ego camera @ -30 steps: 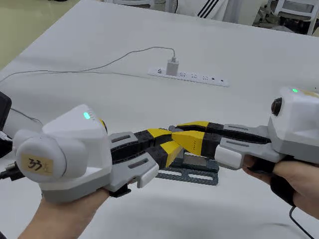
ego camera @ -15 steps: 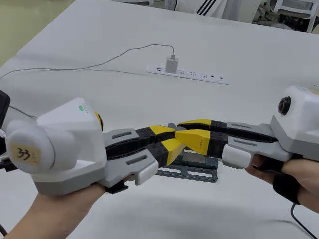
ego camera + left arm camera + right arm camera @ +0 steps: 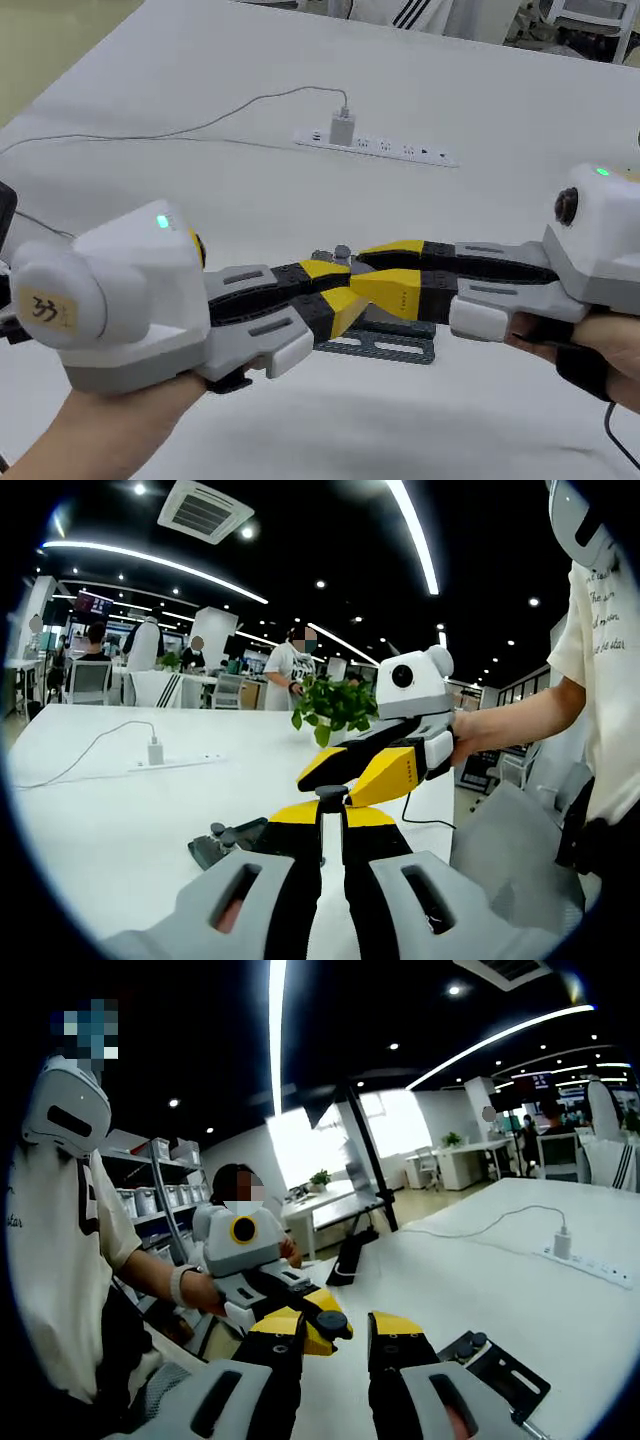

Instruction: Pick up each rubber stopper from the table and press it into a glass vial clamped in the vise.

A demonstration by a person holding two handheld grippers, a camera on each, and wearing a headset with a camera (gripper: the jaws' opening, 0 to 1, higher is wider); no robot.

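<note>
Your left gripper (image 3: pixel 332 818) is clenched on a small round black rubber stopper (image 3: pixel 332 793), which sits pinched right at the yellow tips of its jaws. In the left gripper view the two jaws stand almost together, with only a thin slit between them below the stopper.

Your right gripper (image 3: pixel 335 1332) reaches in from the other side, tip to tip with the left one, and its jaws stand apart. In the right gripper view the stopper sits in the gap between them, close to the left-hand jaw of that view. I cannot tell whether either of those jaws touches it.

In the head view both sets of yellow-and-black jaws meet above the dark flat metal vise (image 3: pixel 392 343), which lies on the white table (image 3: pixel 200 90) directly under the tips. The stopper is up in the air over the vise, off the tabletop. The jaws hide the top of the vise from above.

Further back on the table lies a white power strip (image 3: pixel 375 148) with a white charger (image 3: pixel 343 129) plugged into it and a thin cable trailing off to the left
</note>
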